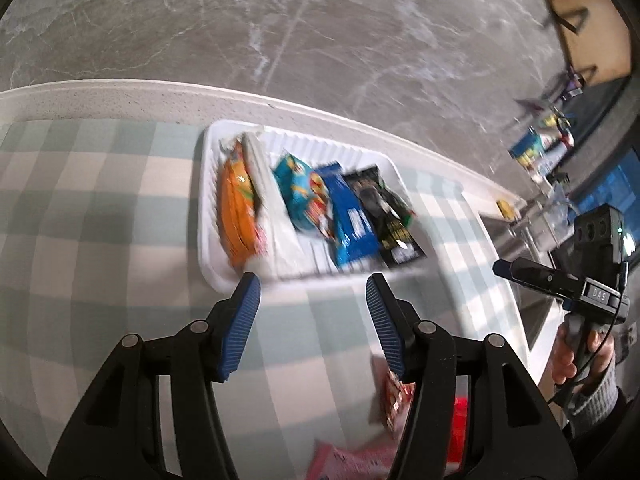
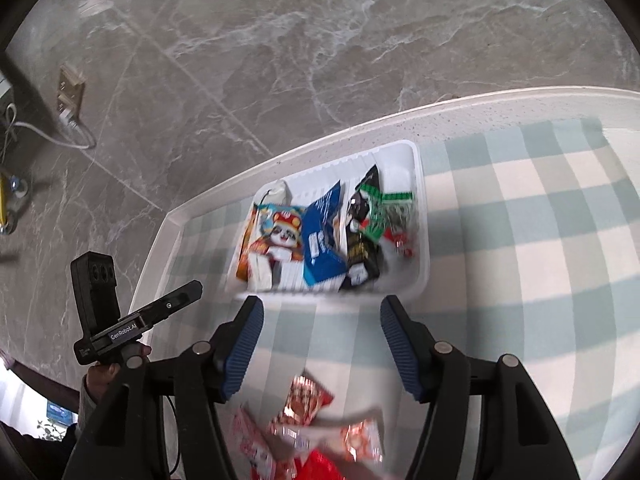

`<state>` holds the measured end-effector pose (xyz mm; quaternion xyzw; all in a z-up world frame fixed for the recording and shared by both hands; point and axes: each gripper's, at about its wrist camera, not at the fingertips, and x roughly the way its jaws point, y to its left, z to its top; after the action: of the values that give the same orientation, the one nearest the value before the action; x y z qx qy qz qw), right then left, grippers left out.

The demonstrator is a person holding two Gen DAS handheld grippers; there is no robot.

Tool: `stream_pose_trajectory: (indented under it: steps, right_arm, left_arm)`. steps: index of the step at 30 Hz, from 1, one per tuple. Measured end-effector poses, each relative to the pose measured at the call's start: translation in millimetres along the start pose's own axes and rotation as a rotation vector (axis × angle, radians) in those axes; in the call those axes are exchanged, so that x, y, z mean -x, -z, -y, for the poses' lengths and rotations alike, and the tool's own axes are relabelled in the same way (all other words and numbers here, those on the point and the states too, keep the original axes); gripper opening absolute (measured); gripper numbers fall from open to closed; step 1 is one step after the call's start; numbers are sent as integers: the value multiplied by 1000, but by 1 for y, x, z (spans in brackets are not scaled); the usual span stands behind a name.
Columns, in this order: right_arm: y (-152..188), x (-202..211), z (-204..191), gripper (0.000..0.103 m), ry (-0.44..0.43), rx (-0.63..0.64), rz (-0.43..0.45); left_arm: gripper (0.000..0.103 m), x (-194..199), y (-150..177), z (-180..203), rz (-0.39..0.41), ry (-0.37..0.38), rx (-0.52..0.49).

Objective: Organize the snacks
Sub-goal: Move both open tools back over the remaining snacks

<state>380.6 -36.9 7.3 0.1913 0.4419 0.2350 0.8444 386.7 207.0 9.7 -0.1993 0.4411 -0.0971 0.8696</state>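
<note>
A white ribbed tray [image 1: 208, 216] [image 2: 420, 184] sits on a checked cloth and holds several snack packets standing side by side: an orange one [image 1: 236, 212], a teal one [image 1: 300, 188], a blue one [image 1: 350, 220] [image 2: 320, 240] and a black one [image 1: 390, 216] [image 2: 362, 240]. My left gripper [image 1: 312, 320] is open and empty, just in front of the tray. My right gripper [image 2: 320, 344] is open and empty, also short of the tray. Red and pink snack packets [image 2: 308, 404] [image 1: 394, 396] lie loose on the cloth below the grippers.
The checked cloth [image 1: 100, 220] [image 2: 520, 240] covers a white counter whose edge [image 1: 320, 108] drops to a grey marble floor [image 2: 280, 40]. A sink [image 1: 528, 312] lies at the right of the left wrist view. Each view shows the other hand-held gripper at its side.
</note>
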Motion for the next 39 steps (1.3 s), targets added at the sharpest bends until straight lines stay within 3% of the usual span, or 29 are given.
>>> stream_pose_trajectory:
  steps: [10, 22, 39]
  right_arm:
    - [75, 37, -14, 65, 31, 16, 19]
    - [148, 43, -16, 65, 68, -12, -10]
    - [189, 37, -19, 65, 95, -34, -40]
  left_arm:
    - [55, 22, 62, 51, -44, -51, -182]
    - [56, 27, 122, 91, -109, -84, -336]
    - [56, 25, 165, 92, -170, -132, -407]
